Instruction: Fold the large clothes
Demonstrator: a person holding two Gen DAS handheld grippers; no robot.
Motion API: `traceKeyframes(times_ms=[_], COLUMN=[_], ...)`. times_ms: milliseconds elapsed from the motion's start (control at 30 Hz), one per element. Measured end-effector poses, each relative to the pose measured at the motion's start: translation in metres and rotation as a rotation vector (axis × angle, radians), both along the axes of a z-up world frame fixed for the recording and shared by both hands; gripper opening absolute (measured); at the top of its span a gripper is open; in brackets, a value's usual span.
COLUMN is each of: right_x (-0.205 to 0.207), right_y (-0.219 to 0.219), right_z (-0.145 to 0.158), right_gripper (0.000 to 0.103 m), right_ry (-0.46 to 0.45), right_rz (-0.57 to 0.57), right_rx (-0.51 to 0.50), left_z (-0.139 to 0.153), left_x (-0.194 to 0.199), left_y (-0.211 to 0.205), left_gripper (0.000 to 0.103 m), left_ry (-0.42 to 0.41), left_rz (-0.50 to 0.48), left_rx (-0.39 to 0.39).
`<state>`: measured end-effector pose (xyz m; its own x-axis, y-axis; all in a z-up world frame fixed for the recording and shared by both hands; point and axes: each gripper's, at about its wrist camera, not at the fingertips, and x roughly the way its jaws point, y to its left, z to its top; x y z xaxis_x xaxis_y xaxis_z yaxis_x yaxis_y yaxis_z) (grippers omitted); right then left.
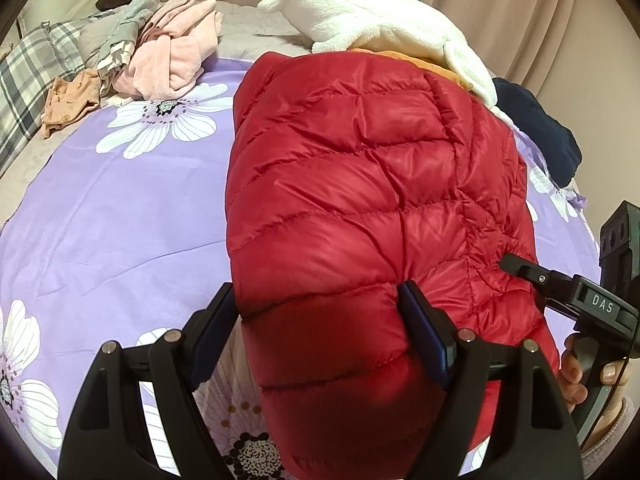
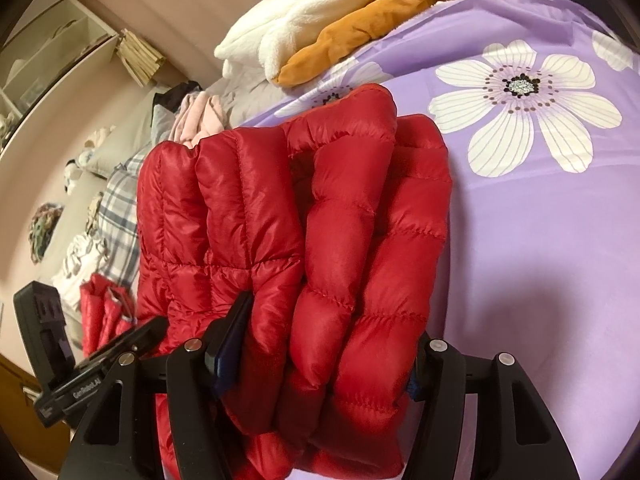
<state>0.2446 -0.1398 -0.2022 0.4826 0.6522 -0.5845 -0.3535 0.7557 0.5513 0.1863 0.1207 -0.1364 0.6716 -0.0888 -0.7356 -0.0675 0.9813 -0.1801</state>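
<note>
I have the red puffer jacket (image 1: 360, 200) folded on the lilac floral bedspread (image 1: 120, 220), the left gripper (image 1: 320, 328) clamping its near edge and the right gripper (image 2: 324, 344) clamping the thick stacked layers. A white fleece (image 1: 380, 20), an orange garment (image 2: 352, 36) and a navy one (image 1: 540, 128) crowd the far edge, with pink clothes (image 1: 172, 56) far left. The bedspread lies open left of the jacket, and only my right view shows shelves (image 2: 60, 48).
</note>
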Motion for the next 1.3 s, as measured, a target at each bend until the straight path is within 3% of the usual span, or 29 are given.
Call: traceKeyframes(times_ms=[400,933,1300], right_x=[-0.001,-0.002,-0.006], right_y=[-0.002,-0.005,-0.007], right_z=[0.0,0.0,0.002], right_gripper=[0.062,0.062,0.062], right_ry=[-0.002,-0.006,-0.017], right_rz=[-0.003,-0.008,-0.019], right_rx=[-0.009,-0.014,-0.031], left_z=[0.003,0.005,0.007], left_x=[-0.007,-0.016,-0.022], left_y=[-0.01,-0.017,-0.023], left_gripper=[0.082,0.082,0.075], left_ry=[-0.02,-0.025,-0.023], left_rz=[0.005,0.005,-0.009], left_rx=[0.082,0.11,0.1])
